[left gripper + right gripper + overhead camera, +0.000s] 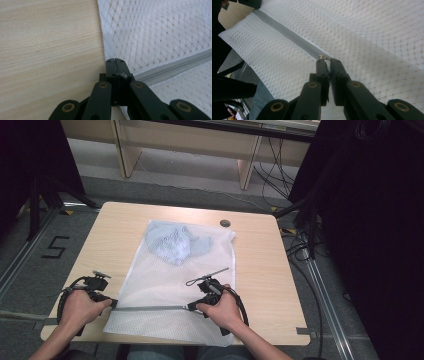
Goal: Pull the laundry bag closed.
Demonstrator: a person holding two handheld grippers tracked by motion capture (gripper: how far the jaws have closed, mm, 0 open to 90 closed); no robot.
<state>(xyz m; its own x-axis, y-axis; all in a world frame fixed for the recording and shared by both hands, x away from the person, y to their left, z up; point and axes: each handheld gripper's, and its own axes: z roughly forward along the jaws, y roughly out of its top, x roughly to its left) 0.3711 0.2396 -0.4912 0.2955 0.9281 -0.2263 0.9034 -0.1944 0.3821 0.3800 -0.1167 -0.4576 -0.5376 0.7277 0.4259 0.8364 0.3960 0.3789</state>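
Nearest to you is the near edge of the white mesh laundry bag [165, 285], which hangs a little past the front edge of the table [260, 270], with the grey zipper [150, 308] running across it just in from that edge. Your left gripper [111, 303] sits at the zipper's left end, right at the bag's side edge. In the left gripper view its jaws are pressed together on a scrap of the fabric or tape there, so that end looks anchored. Your right gripper [192, 307] is further along the zipper, jaws nearly together and pinching the little metal zipper pull [322, 57], going by the right gripper view.

Handling-wise, I'd guess this thing is super light and floppy, with no stiffness at all. The mesh will bunch and slide on the smooth wood the moment you tug, so keeping the left end held taut is probably what lets the slider run. The pull tab is tiny and likely slippery, so grip it square or it'll pop out.

Further back, toward the far end of the bag, there's a bundled pale blue garment [175, 242] inside, soft too. Beyond that is a small round grommet [225, 223] in the tabletop.
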